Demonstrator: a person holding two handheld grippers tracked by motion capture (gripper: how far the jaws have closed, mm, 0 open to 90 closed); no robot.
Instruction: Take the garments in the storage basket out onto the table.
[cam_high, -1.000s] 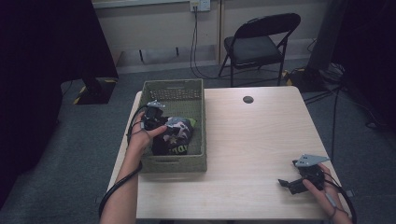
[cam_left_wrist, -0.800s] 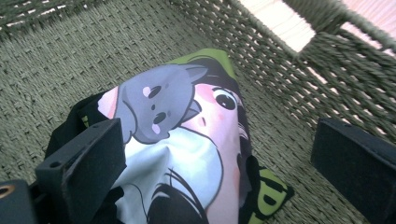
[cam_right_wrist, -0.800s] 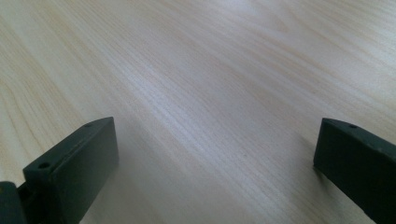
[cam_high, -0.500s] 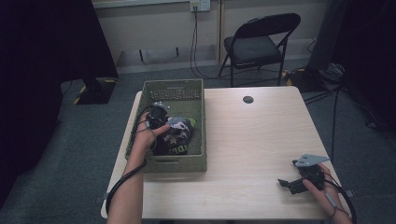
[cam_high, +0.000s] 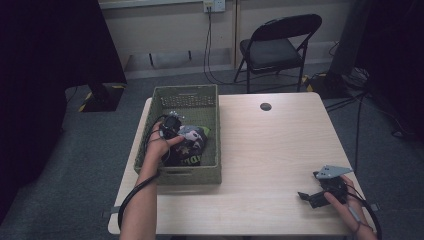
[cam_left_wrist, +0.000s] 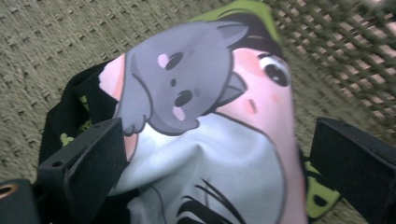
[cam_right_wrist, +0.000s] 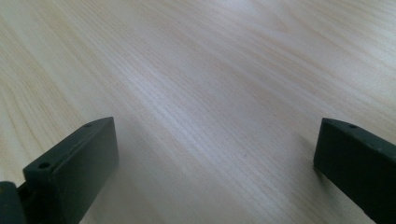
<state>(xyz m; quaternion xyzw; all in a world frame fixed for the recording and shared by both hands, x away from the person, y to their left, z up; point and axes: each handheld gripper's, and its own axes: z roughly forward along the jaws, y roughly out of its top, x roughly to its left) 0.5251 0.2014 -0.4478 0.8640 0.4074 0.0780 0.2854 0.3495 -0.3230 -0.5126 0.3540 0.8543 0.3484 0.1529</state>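
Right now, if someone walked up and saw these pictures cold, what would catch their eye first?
Most likely the cartoon-printed cloth, with a grey cat-like figure on pink and white, lying in the green woven basket at the table's left side. The left tool is down in the basket with its open jaws on either side of that cloth. Far off, the right tool sits open over the bare wooden table near its right front corner.

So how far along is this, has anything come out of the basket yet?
Not yet. The printed cloth lies inside the green basket. The left gripper is open, its jaws either side of the cloth, not closed on it. Gripping and lifting remain. The right gripper waits open above the bare wooden table.
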